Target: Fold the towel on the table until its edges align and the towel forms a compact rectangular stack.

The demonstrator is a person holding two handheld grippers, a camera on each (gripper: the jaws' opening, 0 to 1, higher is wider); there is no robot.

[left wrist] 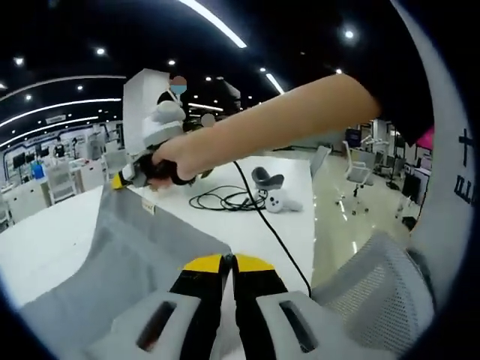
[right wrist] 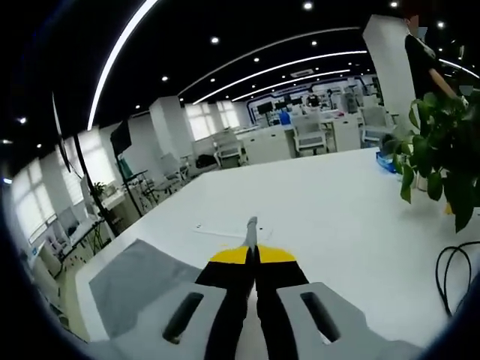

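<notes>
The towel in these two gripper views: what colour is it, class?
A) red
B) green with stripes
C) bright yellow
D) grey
D: the towel spread on the white table is plain grey in the left gripper view, and its corner looks the same grey in the right gripper view.

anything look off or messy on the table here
Nothing damaged or spilled. The grey towel is lifted off the white table, pinched in both claws: the left and the right. Behind it, a black cable lies in a loose coil beside a white controller.
</notes>
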